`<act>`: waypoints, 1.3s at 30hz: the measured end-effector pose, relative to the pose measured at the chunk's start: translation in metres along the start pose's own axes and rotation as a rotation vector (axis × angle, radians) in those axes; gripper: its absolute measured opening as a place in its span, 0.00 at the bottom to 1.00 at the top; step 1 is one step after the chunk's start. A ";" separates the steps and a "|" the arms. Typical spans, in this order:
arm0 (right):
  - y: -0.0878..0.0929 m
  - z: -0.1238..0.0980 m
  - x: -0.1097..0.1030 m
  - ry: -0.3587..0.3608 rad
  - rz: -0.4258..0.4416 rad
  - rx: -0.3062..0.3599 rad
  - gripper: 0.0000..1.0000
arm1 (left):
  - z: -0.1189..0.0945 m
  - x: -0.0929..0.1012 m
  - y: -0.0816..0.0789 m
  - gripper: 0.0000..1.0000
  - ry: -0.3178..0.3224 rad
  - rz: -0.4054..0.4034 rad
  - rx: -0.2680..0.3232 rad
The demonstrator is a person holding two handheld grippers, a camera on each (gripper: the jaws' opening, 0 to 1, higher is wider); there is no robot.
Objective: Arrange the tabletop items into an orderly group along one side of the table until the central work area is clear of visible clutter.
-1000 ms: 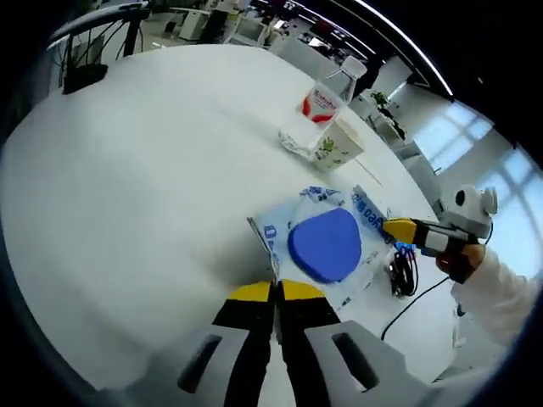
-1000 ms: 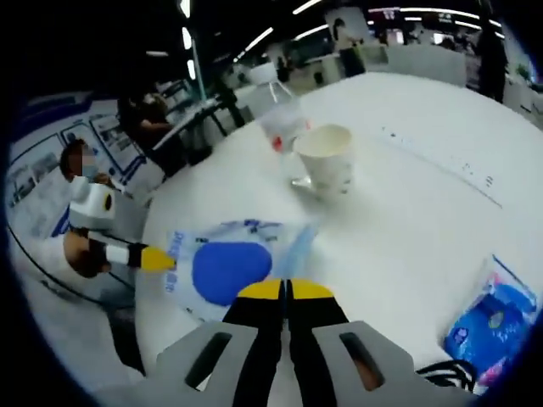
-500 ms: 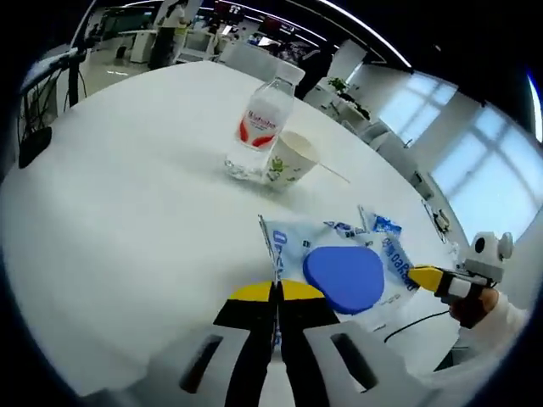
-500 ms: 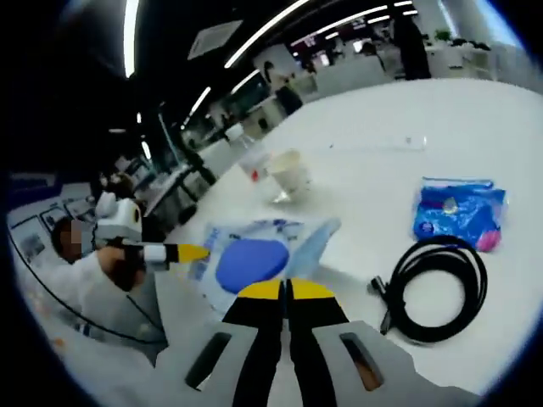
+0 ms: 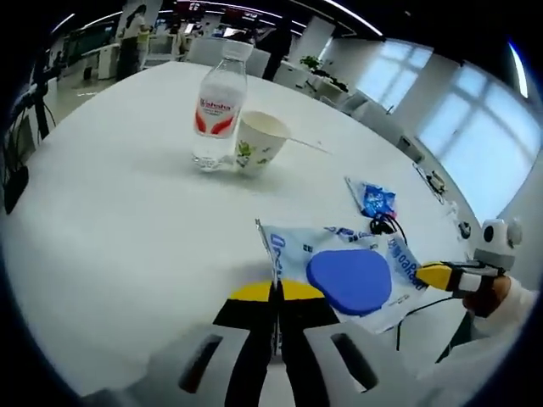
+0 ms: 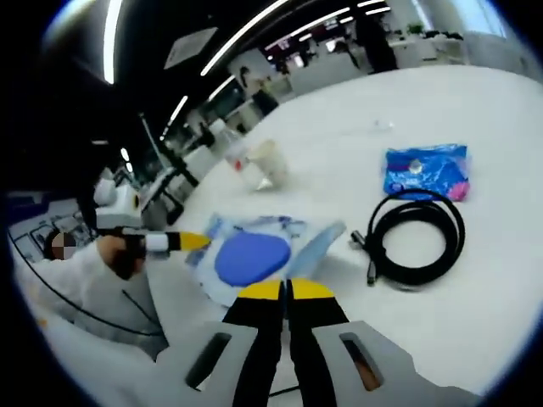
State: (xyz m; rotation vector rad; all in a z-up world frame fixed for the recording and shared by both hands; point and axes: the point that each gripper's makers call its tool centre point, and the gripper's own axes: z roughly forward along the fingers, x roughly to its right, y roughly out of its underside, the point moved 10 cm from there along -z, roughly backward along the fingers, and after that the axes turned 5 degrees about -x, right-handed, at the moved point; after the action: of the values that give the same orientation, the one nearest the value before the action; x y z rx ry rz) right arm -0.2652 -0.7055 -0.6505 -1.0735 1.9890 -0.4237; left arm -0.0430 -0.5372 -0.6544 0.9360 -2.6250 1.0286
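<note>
1. Left gripper has its yellow-tipped jaws closed on one edge of a clear plastic packet with blue print and a flat blue oval pad inside; right gripper is clamped the same way on the opposite edge, so the packet hangs stretched between the two just above the white round desk.
2. Risk, as I judge it: the thin film could tear or slip from one gripper if the hands pull apart or move unevenly, dropping the packet back mid-desk.
3. Its long axis runs gripper to gripper; in the left gripper view it stretches from 6 o'clock toward 4 o'clock.
4. Clear water bottle with a red label and white paper cup stand touching at 12 o'clock; small blue snack pouch and coiled black cable lie at 2 o'clock in the right gripper view.
</note>
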 end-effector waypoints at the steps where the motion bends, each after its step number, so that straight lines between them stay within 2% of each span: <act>1: 0.002 0.001 0.001 0.001 -0.001 -0.004 0.00 | 0.001 0.000 0.001 0.00 -0.003 0.006 -0.006; 6: 0.011 0.009 0.005 0.013 0.003 -0.060 0.00 | 0.009 -0.002 0.010 0.00 -0.025 0.045 -0.043; 10: 0.015 0.012 0.007 0.029 -0.020 -0.080 0.00 | 0.013 -0.005 0.021 0.00 -0.038 0.057 -0.063; 14: 0.020 0.014 0.007 0.040 -0.006 -0.098 0.00 | 0.014 -0.007 0.027 0.00 -0.054 0.068 -0.071; 17: 0.022 0.015 0.008 0.061 -0.063 -0.098 0.00 | 0.015 -0.008 0.031 0.00 -0.057 0.089 -0.077; 22: 0.023 0.013 0.011 0.066 -0.054 -0.100 0.01 | 0.009 -0.011 0.034 0.05 -0.061 0.071 -0.080; 28: 0.022 0.010 0.007 0.047 -0.050 -0.071 0.12 | -0.004 -0.012 0.043 0.15 -0.041 0.029 -0.081; 31: 0.025 0.010 0.005 0.051 -0.055 -0.080 0.14 | -0.009 -0.012 0.050 0.21 -0.038 0.012 -0.090; 36: 0.033 0.015 0.010 0.068 -0.053 -0.132 0.15 | -0.008 -0.011 0.064 0.19 -0.044 0.017 -0.121; 39: 0.035 0.016 0.009 0.077 -0.054 -0.152 0.08 | -0.006 -0.010 0.068 0.13 -0.049 0.006 -0.121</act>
State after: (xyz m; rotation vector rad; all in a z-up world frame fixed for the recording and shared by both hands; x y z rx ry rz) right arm -0.2739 -0.6915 -0.6866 -1.2246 2.0910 -0.3516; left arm -0.0769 -0.4905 -0.6913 0.9383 -2.6969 0.8479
